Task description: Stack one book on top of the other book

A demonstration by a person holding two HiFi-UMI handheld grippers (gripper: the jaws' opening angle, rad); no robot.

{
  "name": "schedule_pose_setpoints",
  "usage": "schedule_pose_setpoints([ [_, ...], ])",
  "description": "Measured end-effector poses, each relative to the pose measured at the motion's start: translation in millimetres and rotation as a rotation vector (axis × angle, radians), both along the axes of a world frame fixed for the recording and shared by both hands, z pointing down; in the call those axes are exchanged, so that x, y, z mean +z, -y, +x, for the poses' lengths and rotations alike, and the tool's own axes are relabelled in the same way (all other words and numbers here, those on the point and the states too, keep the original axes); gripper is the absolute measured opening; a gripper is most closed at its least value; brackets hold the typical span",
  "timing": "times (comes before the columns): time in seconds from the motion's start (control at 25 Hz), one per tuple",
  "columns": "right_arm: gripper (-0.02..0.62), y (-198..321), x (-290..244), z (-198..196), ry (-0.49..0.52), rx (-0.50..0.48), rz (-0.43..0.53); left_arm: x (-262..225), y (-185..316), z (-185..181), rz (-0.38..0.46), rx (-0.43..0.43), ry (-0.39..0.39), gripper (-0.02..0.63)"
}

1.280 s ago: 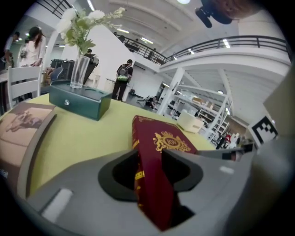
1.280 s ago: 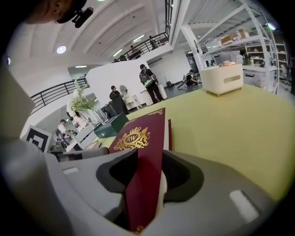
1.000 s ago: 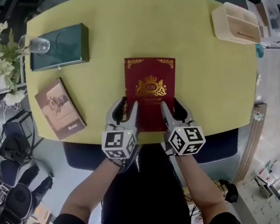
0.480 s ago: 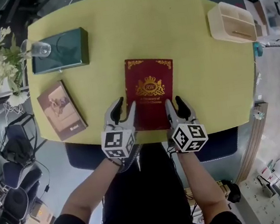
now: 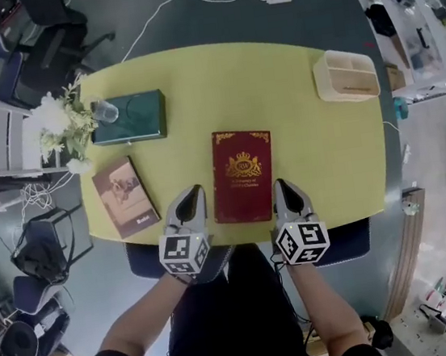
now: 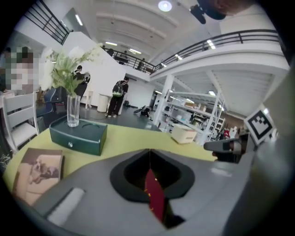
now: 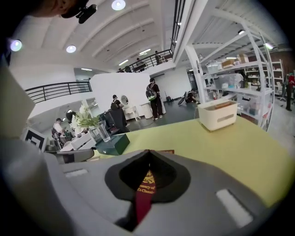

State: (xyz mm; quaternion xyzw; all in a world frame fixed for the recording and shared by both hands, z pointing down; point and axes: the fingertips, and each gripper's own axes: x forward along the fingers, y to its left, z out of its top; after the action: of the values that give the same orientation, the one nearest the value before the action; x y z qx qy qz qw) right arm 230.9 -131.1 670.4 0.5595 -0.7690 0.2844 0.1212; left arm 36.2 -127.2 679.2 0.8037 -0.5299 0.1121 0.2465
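Observation:
A dark red book (image 5: 243,174) with gold print lies flat on the yellow table (image 5: 317,152), near its front edge. A brown book (image 5: 125,196) lies to its left. My left gripper (image 5: 195,190) hovers just off the red book's left edge and my right gripper (image 5: 280,182) just off its right edge. Both have just been closing and are shut with nothing between the jaws. In the left gripper view the red book (image 6: 154,196) shows through the gap under the closed jaws. It shows the same way in the right gripper view, red book (image 7: 145,186).
A dark green box (image 5: 135,116) stands at the back left with a glass vase of white flowers (image 5: 104,110) on it. A cream organiser (image 5: 346,75) sits at the table's back right. Chairs and cables surround the table.
Both grippers were open at the red book's near corners; now they are shut and lifted off it. The book stays flat on the table. The head view has pulled back.

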Motion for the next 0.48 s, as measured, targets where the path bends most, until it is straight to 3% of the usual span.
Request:
schedule_pose_setpoints([
  [0.2, 0.003, -1, -47, -40, -0.020, -0.094, 0.032, -60, -5, -11, 0.088, 0.060, -0.007, 0.008],
  [0.48, 0.003, 2, -117, -76, 0.002, -0.126, 0.112, -129, -3, -45, 0.158, 0.031, -0.019, 0.008],
])
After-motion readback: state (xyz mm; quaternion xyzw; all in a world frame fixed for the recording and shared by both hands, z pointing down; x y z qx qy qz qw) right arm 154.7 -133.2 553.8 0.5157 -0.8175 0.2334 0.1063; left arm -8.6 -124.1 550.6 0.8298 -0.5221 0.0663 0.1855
